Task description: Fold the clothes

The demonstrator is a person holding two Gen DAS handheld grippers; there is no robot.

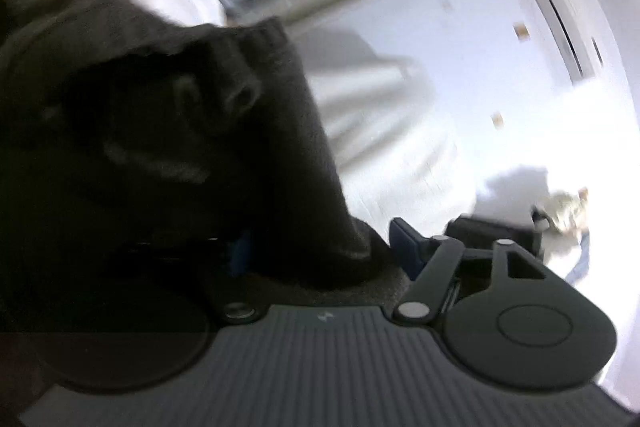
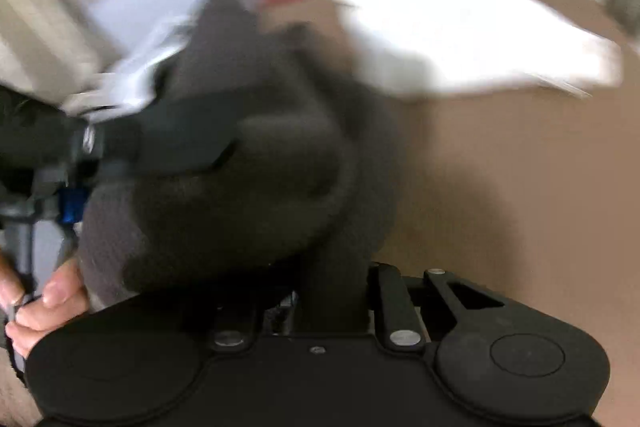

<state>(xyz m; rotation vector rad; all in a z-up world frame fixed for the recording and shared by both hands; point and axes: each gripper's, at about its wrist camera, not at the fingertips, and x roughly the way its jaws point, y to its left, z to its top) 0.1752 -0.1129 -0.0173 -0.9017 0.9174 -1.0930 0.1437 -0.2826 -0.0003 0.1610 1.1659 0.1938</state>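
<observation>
We count one dark grey garment (image 1: 168, 131) here, a thick knit-looking piece with a ribbed hem, and it fills the left half of the left wrist view, bunched right up against the camera. Our left tongs (image 1: 324, 251) sit underneath it: one blue fingertip (image 1: 404, 247) shows clear on the right side, the other is buried under the dark cloth, so the fabric lies between them; whether they are truly clamped on it we cannot tell.

Over on the right wrist view, the same dark grey garment (image 2: 256, 179) hangs in a blurred lump just ahead of our right tongs (image 2: 332, 291). The cloth runs down into the gap between the two black linkages, and the fingertips themselves are hidden by it, so their state we cannot tell either.

One white garment (image 2: 460, 35) lies spread on the brown surface (image 2: 520, 187) behind, well blurred. In the same view we see the other tool (image 2: 120, 139) at the left edge, touching the grey cloth, with one bare hand (image 2: 44, 303) gripping its handle. Beyond it, in the left wrist view, one white wall (image 1: 440, 67) and one wall-mounted air conditioner (image 1: 560, 15).
</observation>
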